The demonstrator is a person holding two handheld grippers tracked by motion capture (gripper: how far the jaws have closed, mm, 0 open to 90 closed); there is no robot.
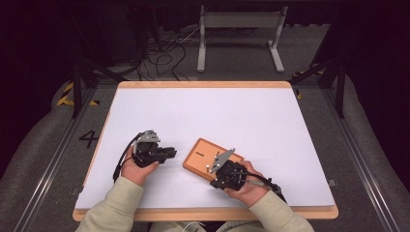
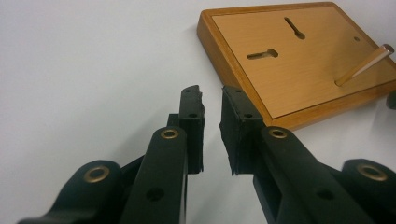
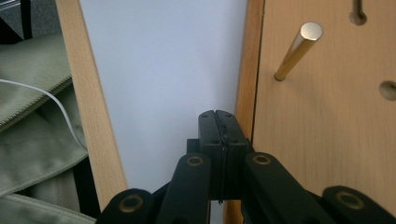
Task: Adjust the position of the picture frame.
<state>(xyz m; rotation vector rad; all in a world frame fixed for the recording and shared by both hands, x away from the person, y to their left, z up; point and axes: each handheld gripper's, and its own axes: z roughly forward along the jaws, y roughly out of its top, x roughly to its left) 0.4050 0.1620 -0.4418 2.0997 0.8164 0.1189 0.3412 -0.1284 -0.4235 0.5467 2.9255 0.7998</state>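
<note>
High view: right tongs [image 1: 220,166] hide the wooden board's [image 1: 200,152] near corner.

We wear pale sage-green long sleeves [image 1: 113,205], ribbed at the cuffs. Our left claw [image 1: 170,152] is matt black, topped by a grey three-cornered plate [image 1: 147,136], with a black cable [image 1: 122,159] looping from its body. Our right claw [image 1: 213,182] is the same black build, with a grey plate [image 1: 221,160] bearing small studs and its own black cable [image 1: 265,181]. Both claws have squared black pads [image 2: 192,114], small screw holes and brass-coloured pivot rivets [image 2: 170,134] on the linkage arms.
</note>
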